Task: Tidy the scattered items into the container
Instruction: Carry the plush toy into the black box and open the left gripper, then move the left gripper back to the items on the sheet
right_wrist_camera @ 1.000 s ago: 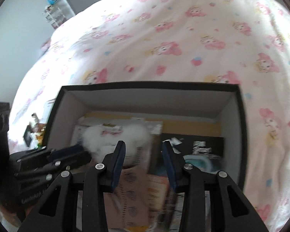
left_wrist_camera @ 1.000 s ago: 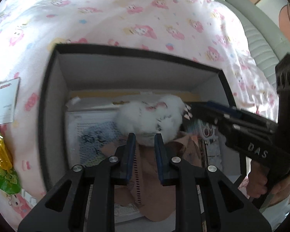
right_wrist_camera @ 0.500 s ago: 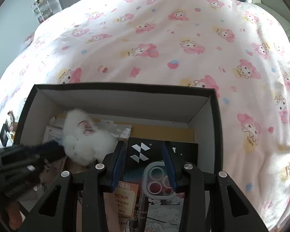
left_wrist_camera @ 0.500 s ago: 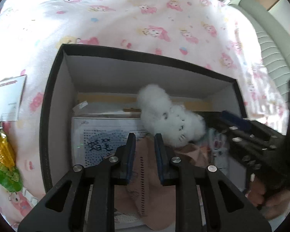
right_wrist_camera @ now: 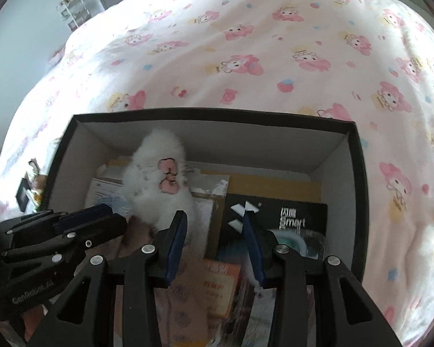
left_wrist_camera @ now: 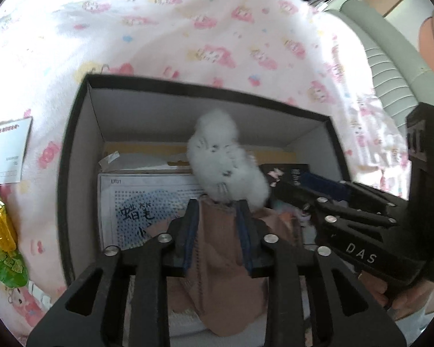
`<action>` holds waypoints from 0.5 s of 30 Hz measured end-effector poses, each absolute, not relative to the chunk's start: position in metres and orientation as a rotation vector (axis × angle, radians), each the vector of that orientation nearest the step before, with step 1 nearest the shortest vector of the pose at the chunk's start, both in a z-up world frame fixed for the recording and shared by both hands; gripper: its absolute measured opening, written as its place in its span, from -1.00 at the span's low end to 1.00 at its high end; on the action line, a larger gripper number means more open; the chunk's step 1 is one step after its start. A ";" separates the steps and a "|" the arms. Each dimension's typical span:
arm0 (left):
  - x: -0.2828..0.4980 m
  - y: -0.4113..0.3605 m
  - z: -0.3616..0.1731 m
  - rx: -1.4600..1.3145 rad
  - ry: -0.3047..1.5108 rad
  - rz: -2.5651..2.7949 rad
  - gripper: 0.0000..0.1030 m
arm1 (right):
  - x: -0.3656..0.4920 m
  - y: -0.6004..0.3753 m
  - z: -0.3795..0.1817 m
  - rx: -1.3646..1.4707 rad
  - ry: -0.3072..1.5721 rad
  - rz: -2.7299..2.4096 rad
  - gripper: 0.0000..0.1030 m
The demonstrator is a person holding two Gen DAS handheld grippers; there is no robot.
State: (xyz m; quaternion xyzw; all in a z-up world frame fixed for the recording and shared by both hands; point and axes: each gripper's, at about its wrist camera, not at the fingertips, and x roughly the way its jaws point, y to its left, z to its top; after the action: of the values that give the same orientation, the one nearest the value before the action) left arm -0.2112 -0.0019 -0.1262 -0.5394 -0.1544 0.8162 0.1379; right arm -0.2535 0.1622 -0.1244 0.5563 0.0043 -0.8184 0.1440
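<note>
A black box with white inner walls (left_wrist_camera: 72, 150) (right_wrist_camera: 358, 173) sits on the pink patterned bedspread. A fluffy white plush (left_wrist_camera: 222, 162) (right_wrist_camera: 159, 185) stands in the box on papers and packets. My left gripper (left_wrist_camera: 218, 206) hangs over the box with a brown cloth (left_wrist_camera: 217, 248) between its narrow jaws, just below the plush. My right gripper (right_wrist_camera: 214, 222) is open and empty over the box, beside the plush and above a black packet (right_wrist_camera: 286, 217). Each gripper shows in the other's view: the right (left_wrist_camera: 332, 199) and the left (right_wrist_camera: 81, 225).
A white card (left_wrist_camera: 5, 150) and a green and yellow snack bag (left_wrist_camera: 0, 245) lie on the bedspread (right_wrist_camera: 246, 43) left of the box. A printed sheet (left_wrist_camera: 147, 202) and an orange packet (right_wrist_camera: 220, 286) lie inside. A grey headboard (left_wrist_camera: 390, 66) stands at the right.
The white plush has shifted and turned inside the box, from lying near my left fingertips to standing nearer the back wall. Both grippers have shifted slightly above the box.
</note>
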 end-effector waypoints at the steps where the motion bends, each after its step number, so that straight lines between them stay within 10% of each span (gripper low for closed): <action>1: -0.207 -0.002 -0.121 -1.544 -0.451 2.364 -0.37 | -0.250 0.162 -0.122 1.606 -0.027 -2.344 -0.15; 15: -0.135 -0.033 -0.060 -1.425 -0.397 2.474 -0.27 | -0.178 0.119 -0.062 1.400 0.022 -2.439 -0.14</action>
State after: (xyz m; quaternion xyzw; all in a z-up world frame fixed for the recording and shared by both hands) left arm -0.1350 -0.0329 -0.0596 -0.4901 -0.1367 0.8511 0.1292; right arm -0.1784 0.1190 -0.0619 0.4910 0.0077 -0.8556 0.1638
